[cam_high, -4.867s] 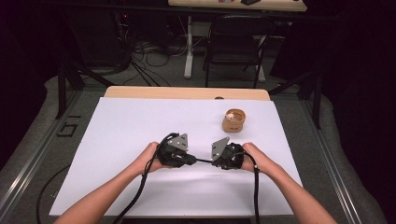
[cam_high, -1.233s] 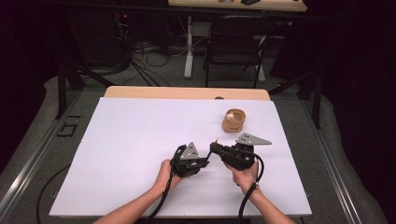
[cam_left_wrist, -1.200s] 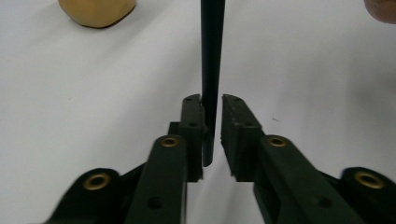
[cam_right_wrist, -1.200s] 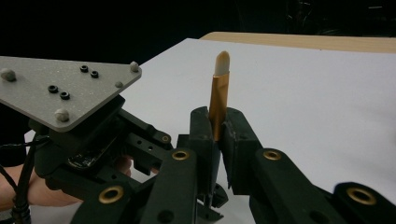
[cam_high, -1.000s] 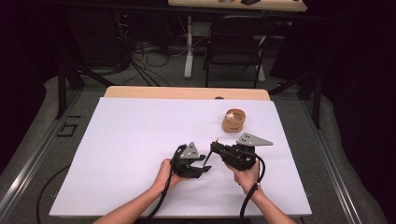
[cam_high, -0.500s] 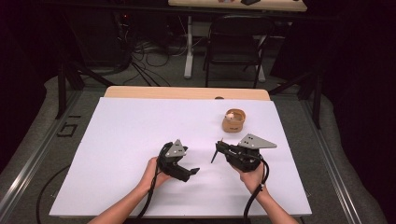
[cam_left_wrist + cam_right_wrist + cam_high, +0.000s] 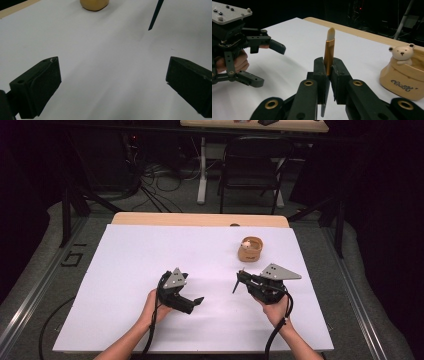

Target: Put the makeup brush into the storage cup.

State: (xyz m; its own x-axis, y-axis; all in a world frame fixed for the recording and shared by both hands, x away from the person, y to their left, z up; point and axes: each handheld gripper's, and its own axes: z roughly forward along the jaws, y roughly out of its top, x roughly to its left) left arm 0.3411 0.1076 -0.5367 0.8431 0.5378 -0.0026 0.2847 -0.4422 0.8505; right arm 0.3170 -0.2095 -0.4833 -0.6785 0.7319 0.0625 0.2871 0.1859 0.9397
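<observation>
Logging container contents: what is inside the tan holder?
A small bear figure sits at the rim of the tan holder. The holder's wall hides its interior.

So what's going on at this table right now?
A person holds a gripper in each hand over a white table. The right gripper is clamped on a thin brush with a gold ferrule, standing upright. The left gripper is open and holds nothing. A tan bear holder sits beyond the right gripper.

wooden counter [image 7: 150, 218], mostly covered by a white sheet [image 7: 150, 270] with only a strip of wood showing at the far edge. on the sheet, toward the far right, a tan holder [image 7: 250, 251] with a small bear figure.
</observation>
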